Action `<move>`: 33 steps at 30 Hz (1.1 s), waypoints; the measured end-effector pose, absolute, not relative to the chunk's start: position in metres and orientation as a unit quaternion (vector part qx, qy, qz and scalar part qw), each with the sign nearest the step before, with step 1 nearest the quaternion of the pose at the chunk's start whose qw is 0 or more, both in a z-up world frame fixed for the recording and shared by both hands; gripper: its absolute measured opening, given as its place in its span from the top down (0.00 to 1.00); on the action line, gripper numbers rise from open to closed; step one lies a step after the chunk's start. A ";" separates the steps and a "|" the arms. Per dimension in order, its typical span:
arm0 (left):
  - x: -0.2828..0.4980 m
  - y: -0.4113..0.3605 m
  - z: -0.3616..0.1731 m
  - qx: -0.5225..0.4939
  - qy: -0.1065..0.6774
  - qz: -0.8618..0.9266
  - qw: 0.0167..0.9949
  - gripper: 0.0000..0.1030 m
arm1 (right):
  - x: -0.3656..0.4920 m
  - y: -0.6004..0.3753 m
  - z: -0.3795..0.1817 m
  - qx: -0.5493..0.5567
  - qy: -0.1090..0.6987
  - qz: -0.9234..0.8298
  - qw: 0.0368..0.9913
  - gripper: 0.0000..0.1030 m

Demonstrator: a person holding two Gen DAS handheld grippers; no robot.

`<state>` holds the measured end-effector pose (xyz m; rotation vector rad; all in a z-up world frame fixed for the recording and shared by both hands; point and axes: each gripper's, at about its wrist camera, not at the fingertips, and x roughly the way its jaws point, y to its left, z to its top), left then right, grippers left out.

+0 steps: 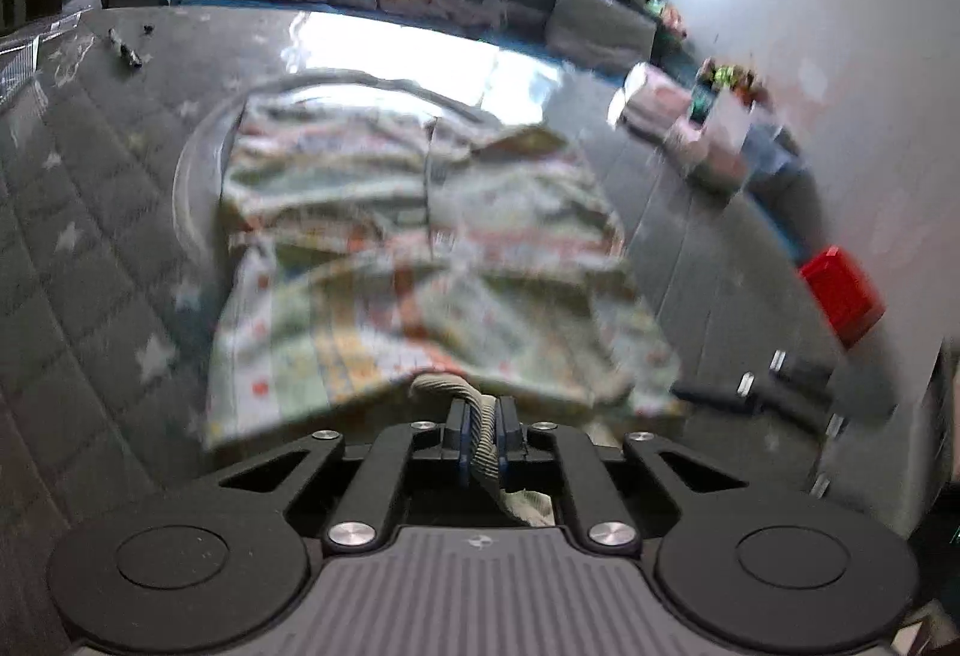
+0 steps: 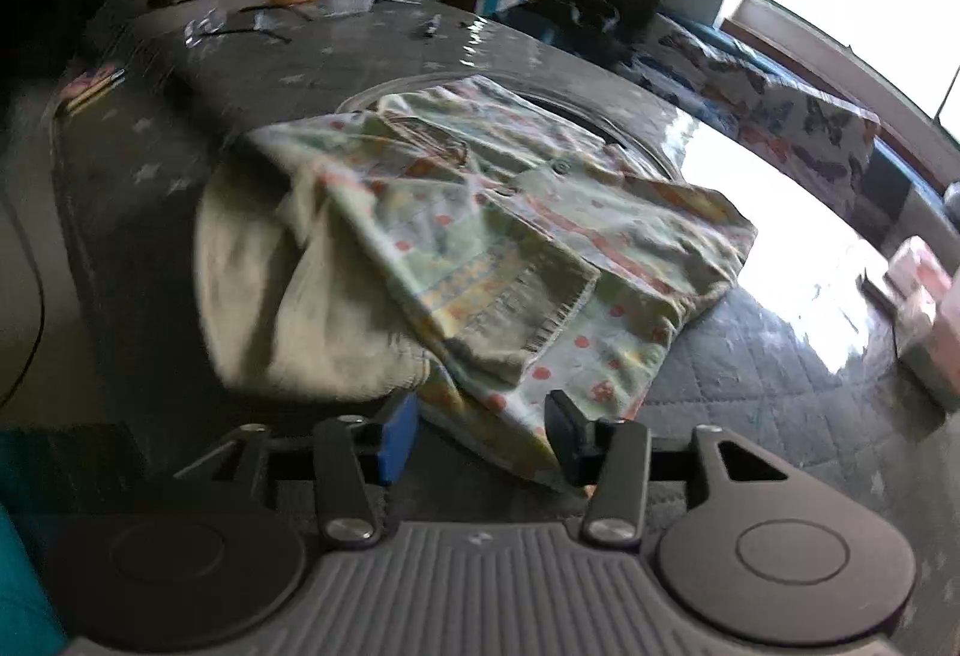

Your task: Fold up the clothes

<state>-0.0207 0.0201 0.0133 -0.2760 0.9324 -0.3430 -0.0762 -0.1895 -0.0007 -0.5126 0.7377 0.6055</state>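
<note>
Grey quilted table (image 2: pixel 750 374) under rumpled, pastel-patterned shirt (image 2: pixel 498 212)

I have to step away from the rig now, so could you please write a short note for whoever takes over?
Left gripper: shut on the ribbed hem of the patterned shirt.
Right gripper: open, at the shirt's near edge, holding nothing.
The shirt lies partly folded on the grey quilted table, one sleeve laid across the front.
Done: apparently the sleeve fold.
Left: probably bring the hem up over the body and flatten it.
</note>
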 end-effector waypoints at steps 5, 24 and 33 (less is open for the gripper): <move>0.002 0.024 0.024 -0.151 0.448 -0.173 0.864 0.91 | -0.082 -0.178 -0.003 -0.270 0.321 0.328 0.846 0.46; -0.032 0.056 0.021 -0.082 0.411 -0.179 0.890 0.50 | -0.023 -0.180 0.019 -0.123 0.359 0.317 0.869 0.90; -0.079 0.032 -0.003 0.119 0.309 -0.133 0.934 0.46 | -0.016 -0.180 0.028 -0.095 0.362 0.309 0.874 0.90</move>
